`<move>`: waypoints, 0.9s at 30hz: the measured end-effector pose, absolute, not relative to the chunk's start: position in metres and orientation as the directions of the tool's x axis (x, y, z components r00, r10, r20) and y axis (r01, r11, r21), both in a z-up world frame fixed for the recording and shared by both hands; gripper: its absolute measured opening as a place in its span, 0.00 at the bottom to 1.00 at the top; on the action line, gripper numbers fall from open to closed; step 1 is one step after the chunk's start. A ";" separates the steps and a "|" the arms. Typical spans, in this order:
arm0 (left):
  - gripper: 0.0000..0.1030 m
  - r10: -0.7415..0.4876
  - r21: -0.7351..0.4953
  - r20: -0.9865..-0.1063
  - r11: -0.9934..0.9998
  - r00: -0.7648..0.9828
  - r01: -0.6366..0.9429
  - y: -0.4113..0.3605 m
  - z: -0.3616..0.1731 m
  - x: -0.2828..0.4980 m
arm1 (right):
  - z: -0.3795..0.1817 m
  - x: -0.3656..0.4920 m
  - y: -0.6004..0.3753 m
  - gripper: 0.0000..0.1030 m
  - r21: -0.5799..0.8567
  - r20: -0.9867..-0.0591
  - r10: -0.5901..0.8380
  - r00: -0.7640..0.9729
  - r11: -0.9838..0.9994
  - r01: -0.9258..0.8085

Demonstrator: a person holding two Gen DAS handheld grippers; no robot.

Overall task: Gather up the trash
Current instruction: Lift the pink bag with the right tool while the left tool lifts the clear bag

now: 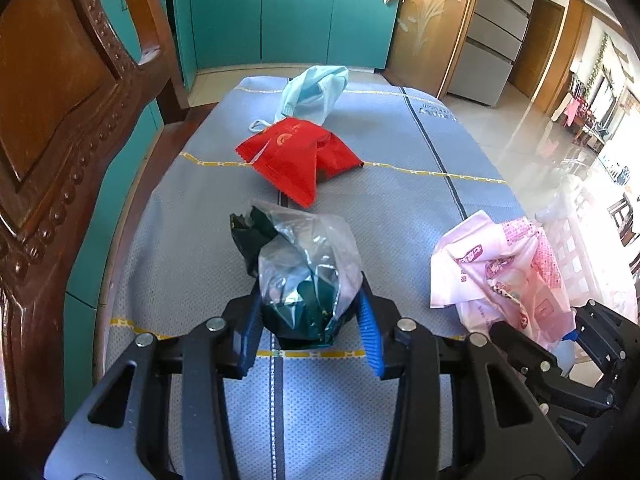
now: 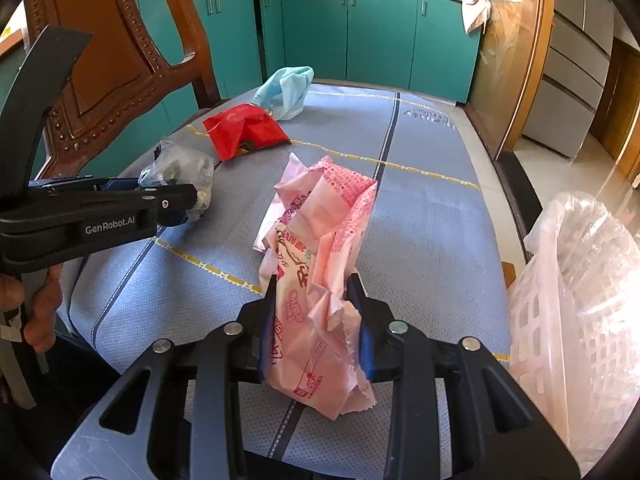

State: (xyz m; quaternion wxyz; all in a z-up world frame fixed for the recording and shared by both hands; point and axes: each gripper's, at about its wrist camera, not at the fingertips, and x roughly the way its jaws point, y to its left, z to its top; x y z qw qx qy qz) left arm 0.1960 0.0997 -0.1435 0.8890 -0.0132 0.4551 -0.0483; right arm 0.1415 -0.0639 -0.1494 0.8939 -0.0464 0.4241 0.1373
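My left gripper (image 1: 310,312) is shut on a crumpled clear-and-dark-green plastic wrapper (image 1: 304,268), near the table's front; it also shows in the right wrist view (image 2: 180,178). My right gripper (image 2: 316,316) is shut on a crumpled pink paper wrapper (image 2: 320,248), which shows in the left wrist view (image 1: 500,268) too. A red packet (image 1: 296,156) (image 2: 244,130) lies mid-table. A light blue face mask (image 1: 314,94) (image 2: 286,92) lies beyond it at the far end.
The table carries a grey-blue cloth (image 1: 400,208) with yellow lines. A carved wooden chair (image 1: 60,120) stands at the left. A pale lattice basket lined with clear plastic (image 2: 580,300) stands off the table's right edge. Teal cabinets (image 1: 296,12) are behind.
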 end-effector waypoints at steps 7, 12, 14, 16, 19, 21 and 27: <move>0.42 -0.083 -0.052 -0.813 0.996 0.576 0.070 0.098 -0.145 0.198 | -0.152 0.145 -0.062 0.32 0.037 -0.778 0.207 0.594 0.958 -0.286; 0.42 -0.081 -0.050 -0.814 0.996 0.575 0.070 0.099 -0.145 0.198 | -0.153 0.146 -0.061 0.32 0.032 -0.778 0.203 0.595 0.958 -0.285; 0.42 -0.078 -0.046 -0.814 0.996 0.575 0.070 0.099 -0.144 0.198 | -0.154 0.146 -0.060 0.32 0.025 -0.778 0.198 0.596 0.958 -0.285; 0.42 -0.073 -0.040 -0.816 0.997 0.574 0.070 0.098 -0.145 0.198 | -0.154 0.146 -0.059 0.33 0.020 -0.777 0.194 0.598 0.958 -0.285; 0.42 -0.065 -0.031 -0.820 0.997 0.569 0.069 0.097 -0.146 0.199 | -0.155 0.147 -0.058 0.34 0.012 -0.778 0.187 0.600 0.959 -0.285; 0.42 -0.059 -0.024 -0.824 0.997 0.564 0.069 0.097 -0.148 0.200 | -0.155 0.147 -0.058 0.36 0.006 -0.778 0.183 0.601 0.959 -0.283; 0.43 -0.048 -0.014 -0.833 0.998 0.552 0.067 0.097 -0.151 0.200 | -0.158 0.149 -0.056 0.50 -0.012 -0.786 0.169 0.595 0.957 -0.288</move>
